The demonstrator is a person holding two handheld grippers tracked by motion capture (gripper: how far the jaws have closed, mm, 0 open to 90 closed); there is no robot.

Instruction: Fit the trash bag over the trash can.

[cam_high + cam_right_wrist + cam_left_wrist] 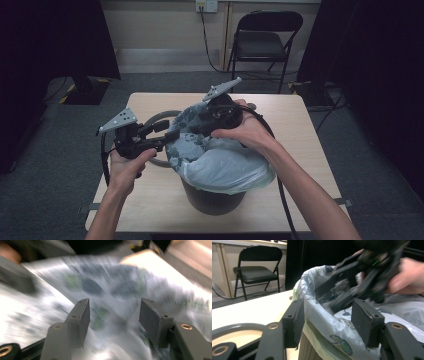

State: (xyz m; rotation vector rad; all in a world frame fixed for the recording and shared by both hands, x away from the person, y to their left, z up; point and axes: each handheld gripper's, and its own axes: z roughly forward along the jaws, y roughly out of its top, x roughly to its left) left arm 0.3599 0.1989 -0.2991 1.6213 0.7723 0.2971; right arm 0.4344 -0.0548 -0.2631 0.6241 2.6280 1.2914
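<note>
A: Dim room, pale tabletop (pixel 305 150). Which step is in hand?

B: Fitting the bag. The left gripper (pixel 329 325) has its fingers (pixel 367 322) wide apart, straddling the printed bag liner (pixel 225 165) at the bin (pixel 212 200) rim, nothing clamped. The right gripper (pixel 113 315) has its fingers parted over the blurred liner, holding nothing.

A: Next?

B: Probably closing on the edge; a grey ring (pixel 160 117) lies beyond.

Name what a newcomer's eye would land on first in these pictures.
First, the dark bin at the table's middle, its pale patterned bag draped over the rim. Next, the left gripper, jaws open astride the bag's edge, and the right gripper over the bin's far side.
</note>
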